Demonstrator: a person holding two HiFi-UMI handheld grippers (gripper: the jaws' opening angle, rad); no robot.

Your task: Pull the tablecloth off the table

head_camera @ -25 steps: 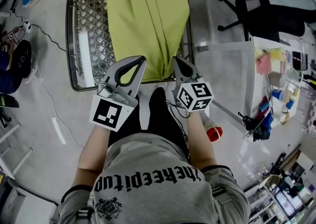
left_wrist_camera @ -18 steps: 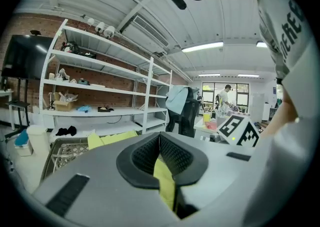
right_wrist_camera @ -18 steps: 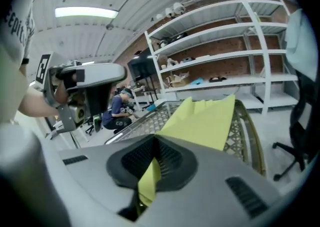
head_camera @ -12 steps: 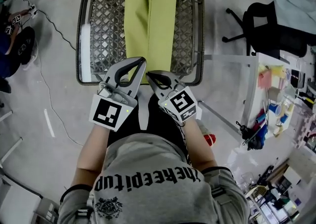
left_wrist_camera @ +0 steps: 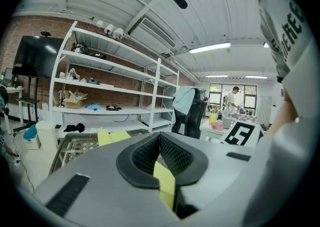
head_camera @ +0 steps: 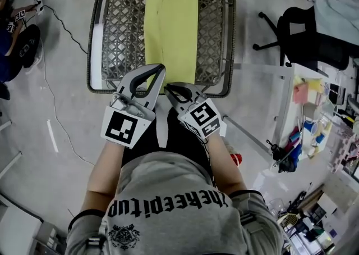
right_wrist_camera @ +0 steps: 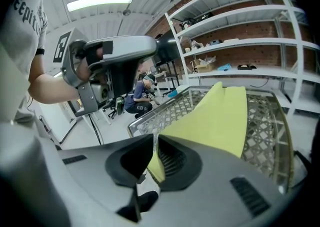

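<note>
Tablecloth (head_camera: 171, 18): yellow-green, gathered into a narrow strip running lengthwise down the middle of the metal lattice bench (head_camera: 120, 23), its near end drawn off the bench edge.
Left hand-held gripper (head_camera: 159, 72): clenched on the tablecloth's near edge.
Right hand-held gripper (head_camera: 169, 87): just beside the left one, likewise clamped on the cloth.
Black office chair (head_camera: 297, 29): well apart, far right.

The far end of the yellow-green tablecloth (head_camera: 171, 18) runs off the top edge of the head view. The cloth hides the middle strip of the grey metal lattice table (head_camera: 120, 23). Its near hem disappears behind my left gripper (head_camera: 160, 69) and right gripper (head_camera: 168, 87). Right of the table, the clutter on the white desk (head_camera: 287, 96) is too small for me to name.
</note>
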